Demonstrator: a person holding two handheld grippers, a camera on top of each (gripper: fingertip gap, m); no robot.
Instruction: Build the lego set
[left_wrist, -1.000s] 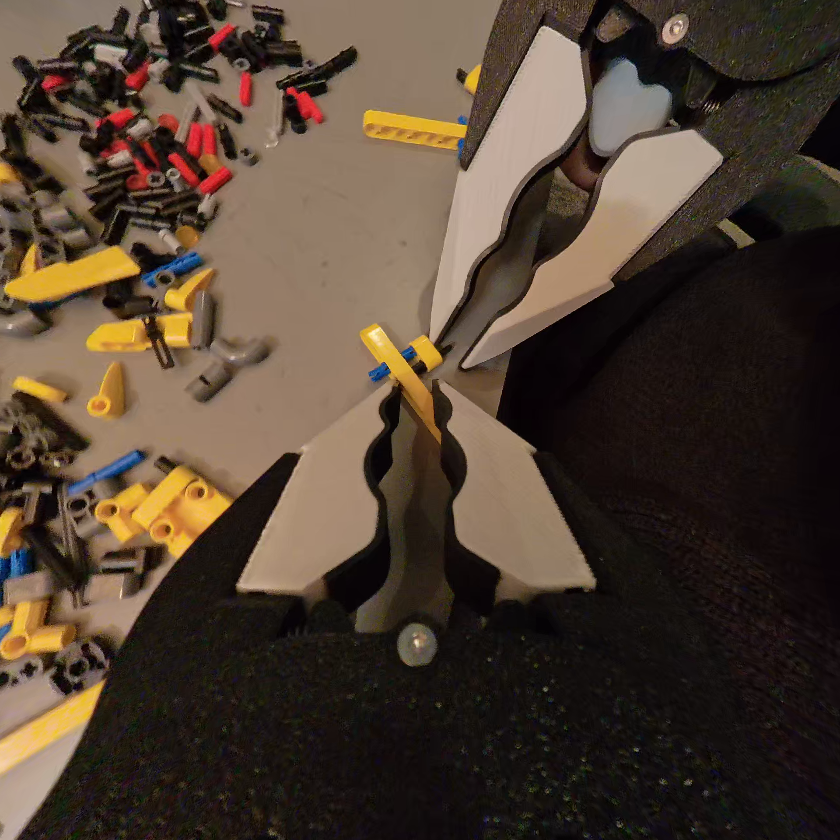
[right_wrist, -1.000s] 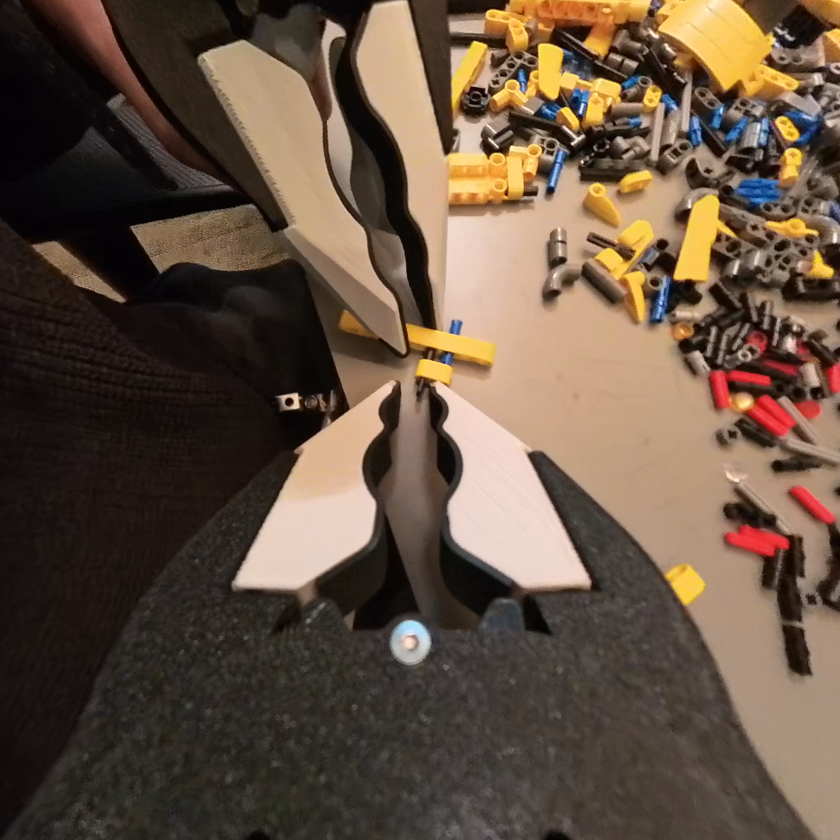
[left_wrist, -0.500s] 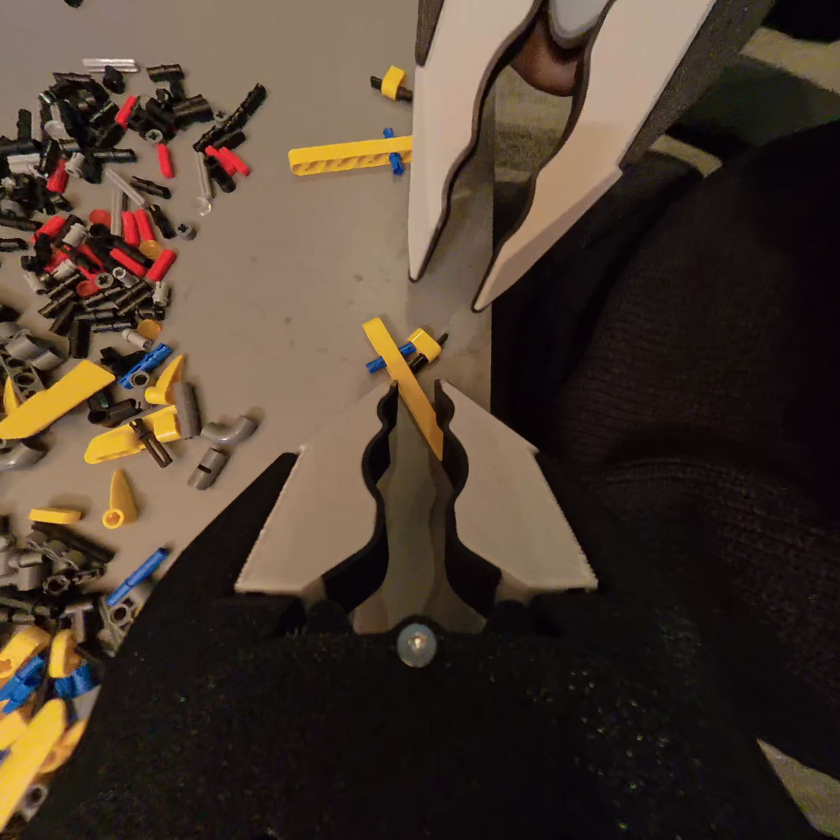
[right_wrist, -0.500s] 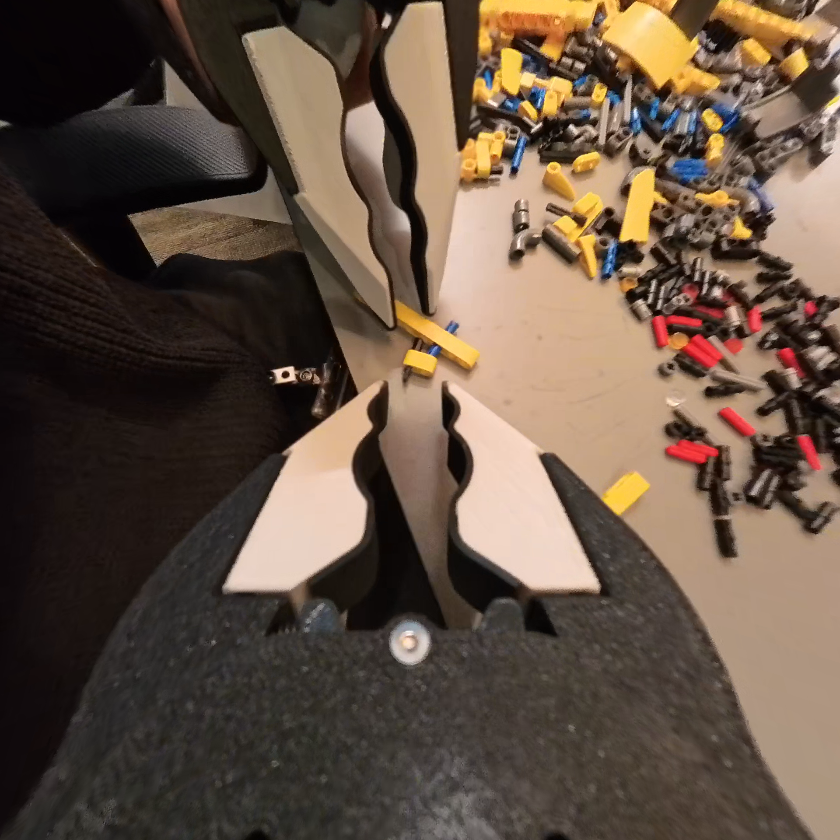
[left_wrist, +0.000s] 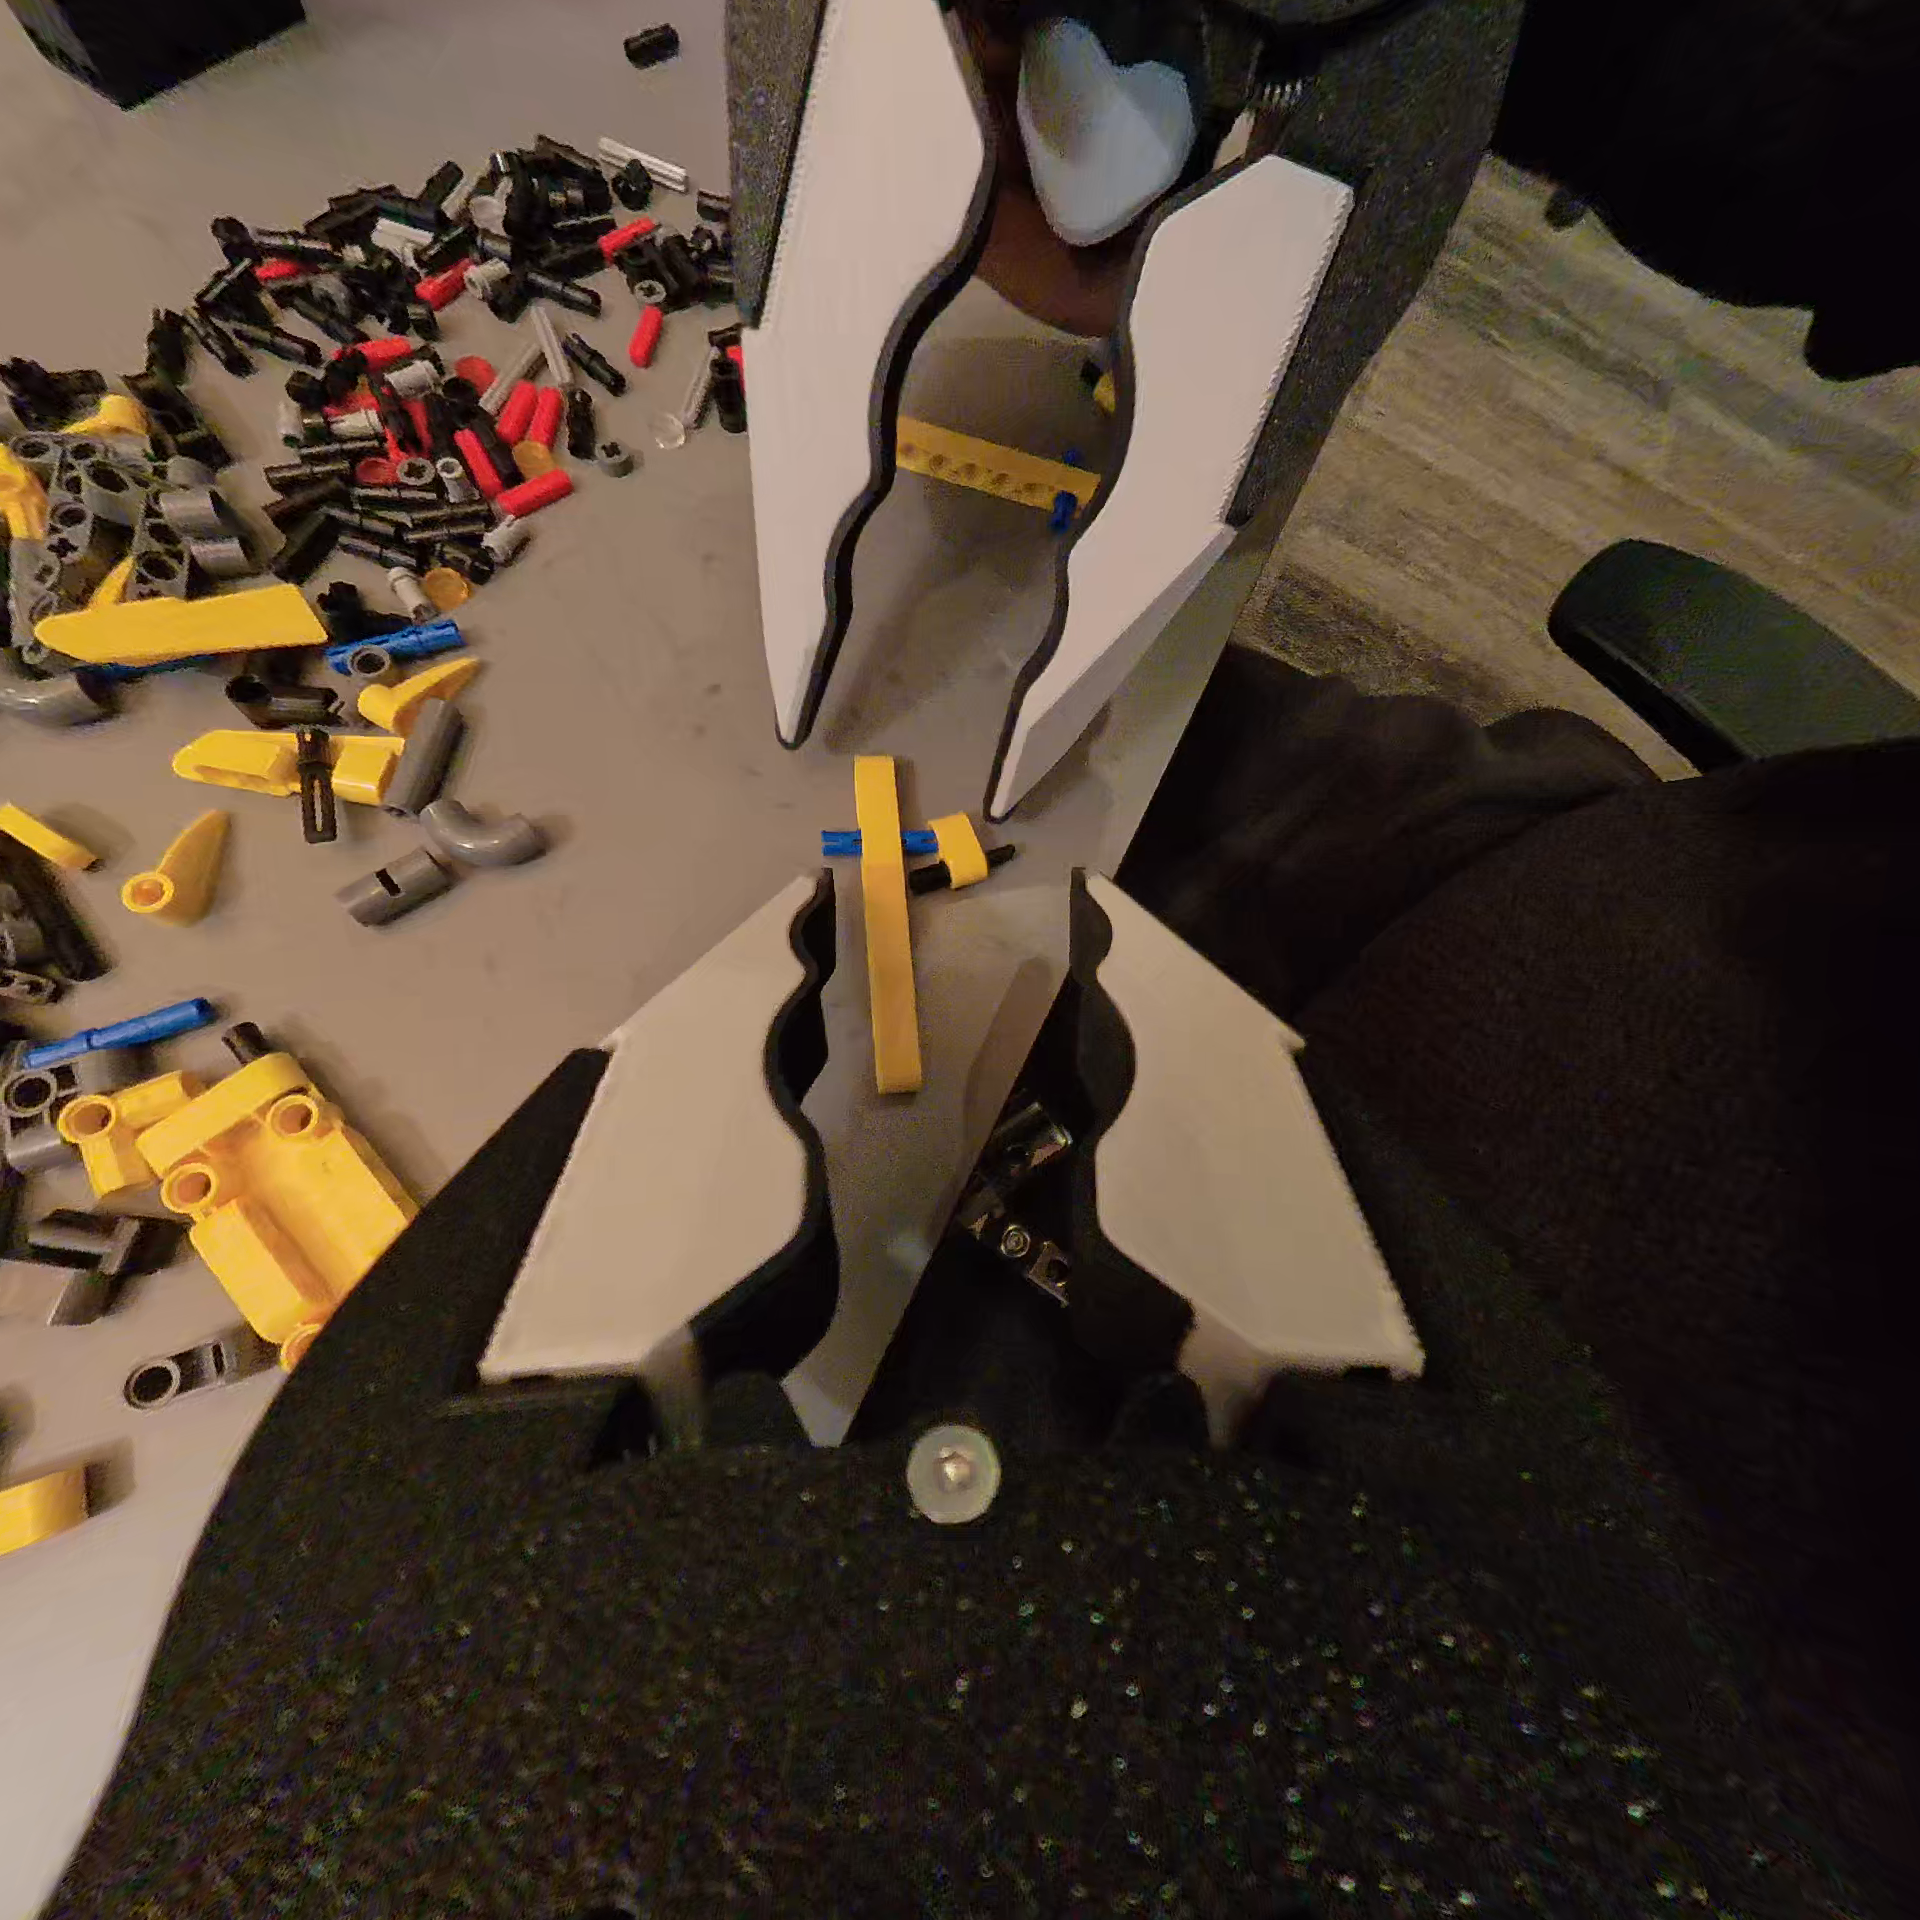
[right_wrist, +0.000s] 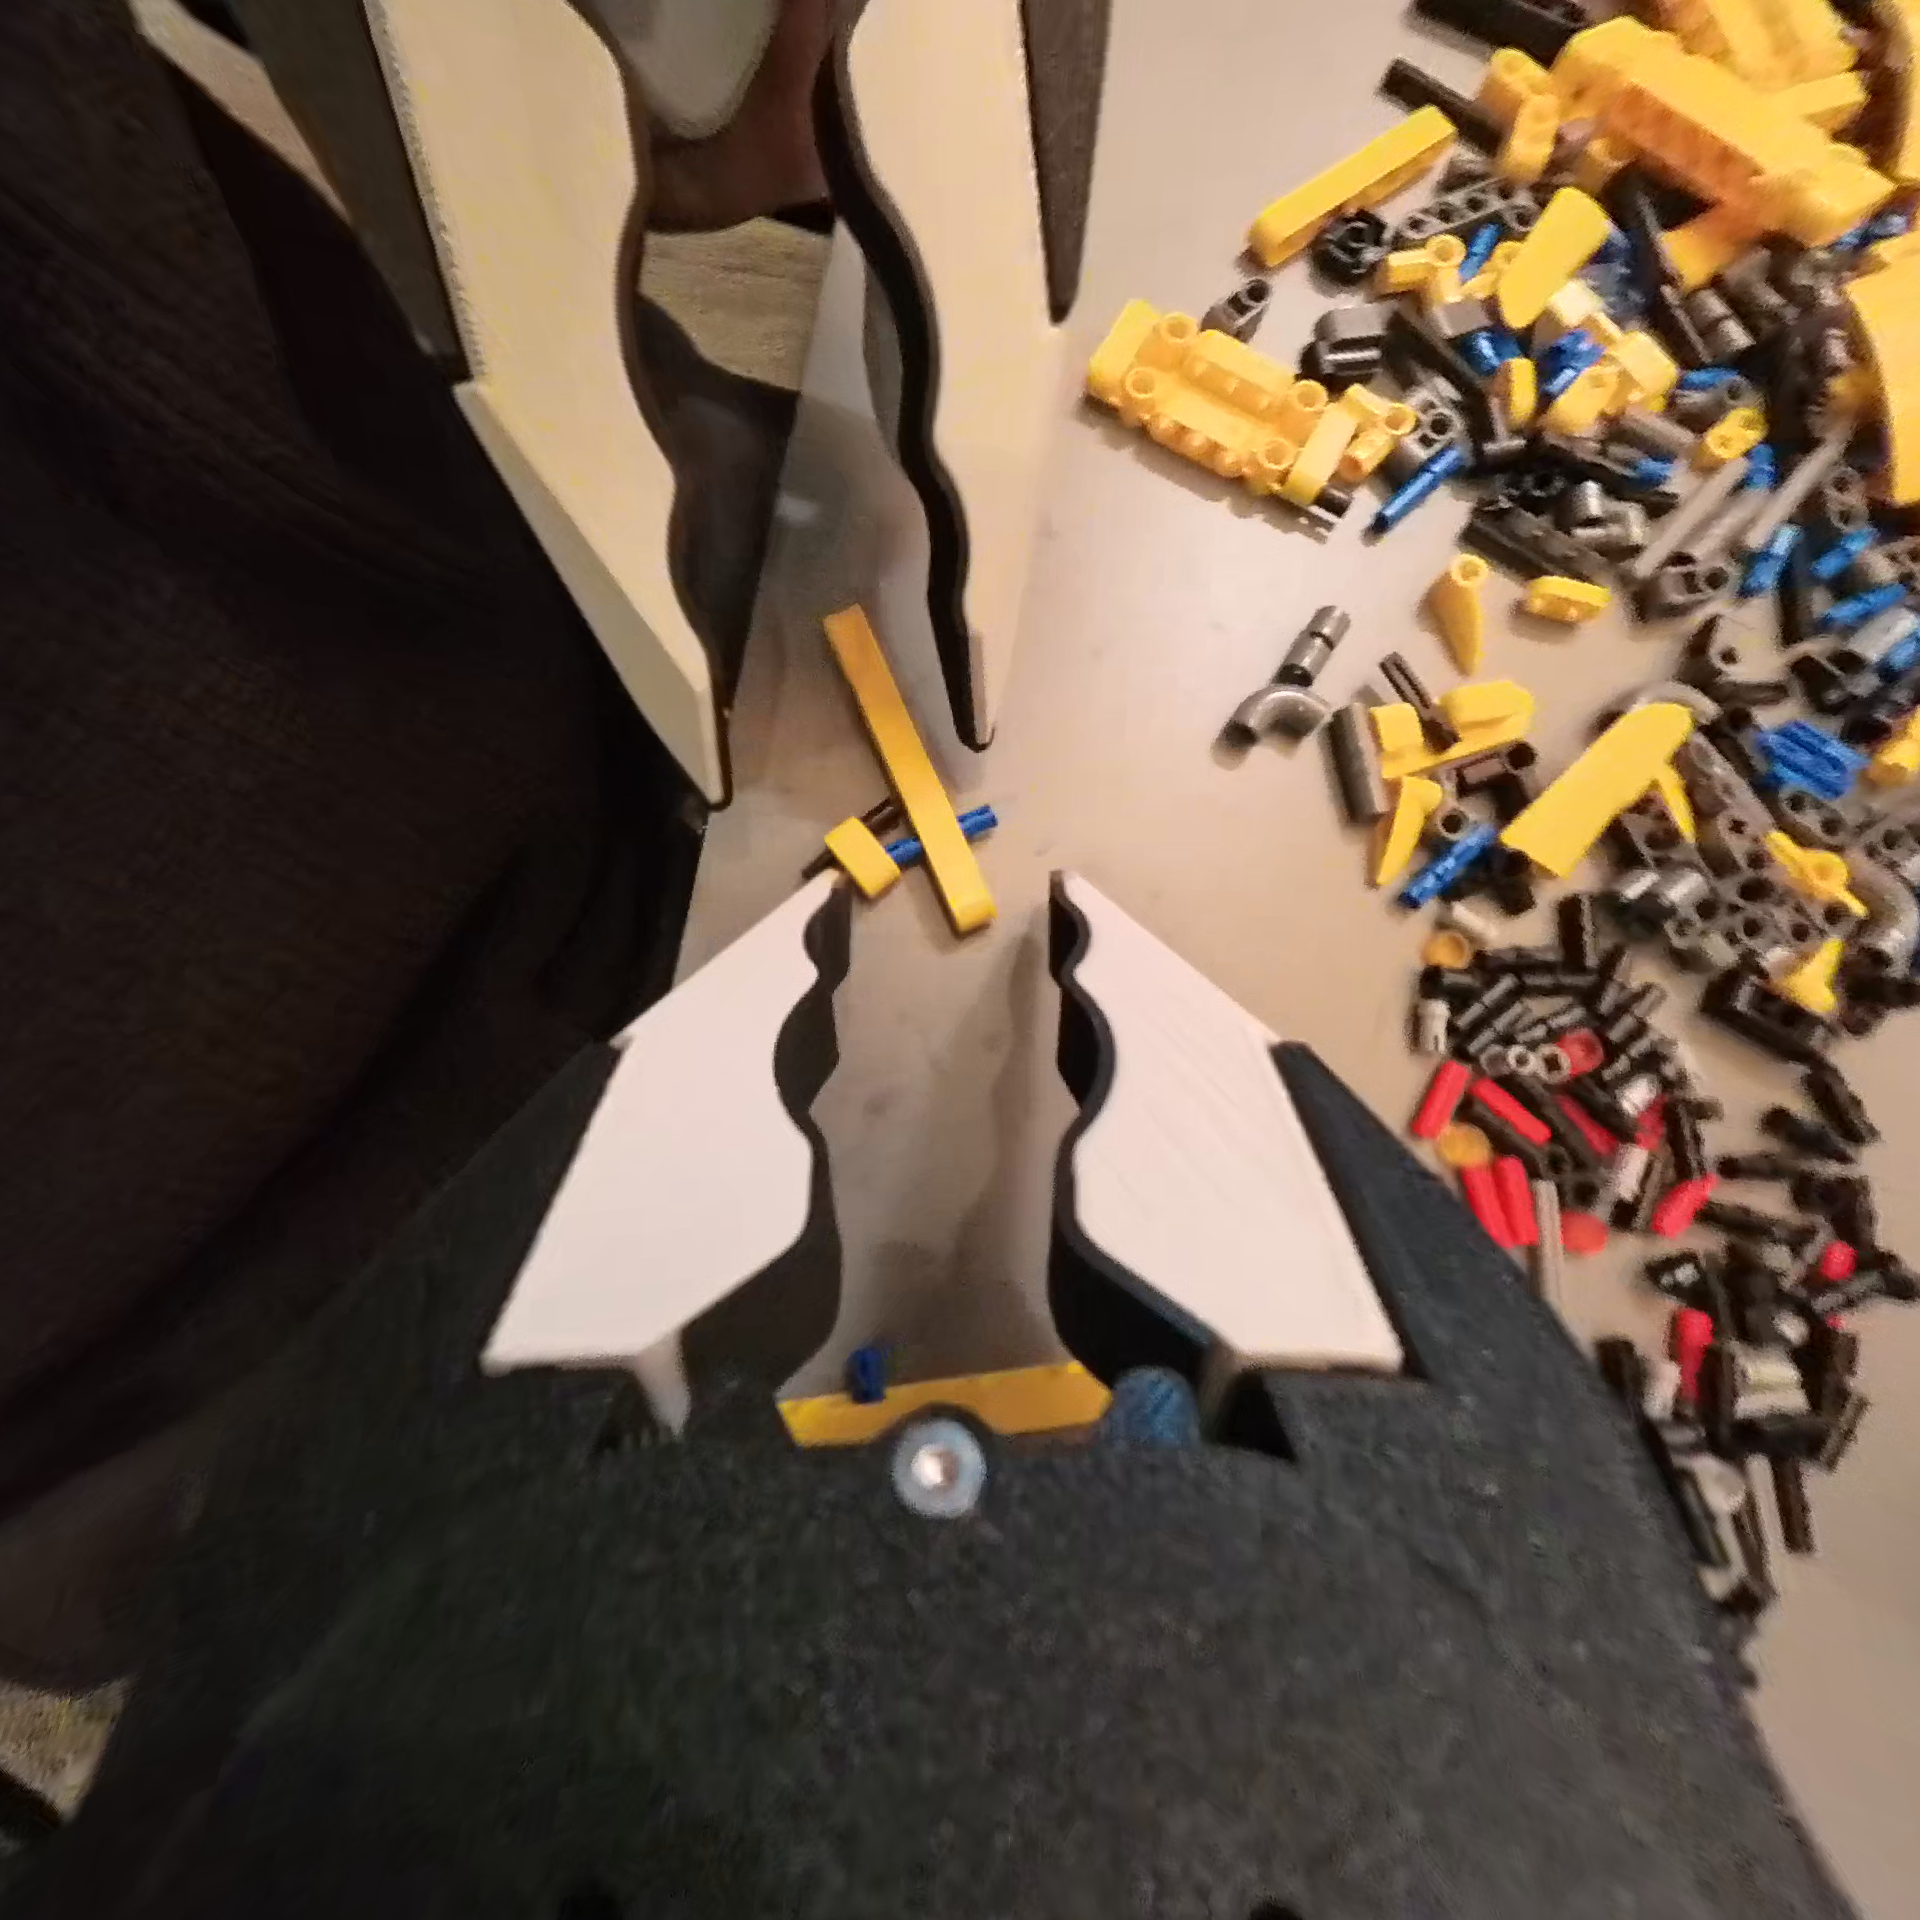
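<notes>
yellow beam (left_wrist: 888, 925) between both gaping tongs (left_wrist: 948, 883) – untouched

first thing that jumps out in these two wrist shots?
The two open grippers facing tip to tip: the left gripper and right gripper, both empty. Between their tips a small assembly lies on the grey table: a thin yellow beam crossed by a blue pin, with a small yellow connector beside it. Off to the side sprawls a pile of loose building-toy parts.
</notes>
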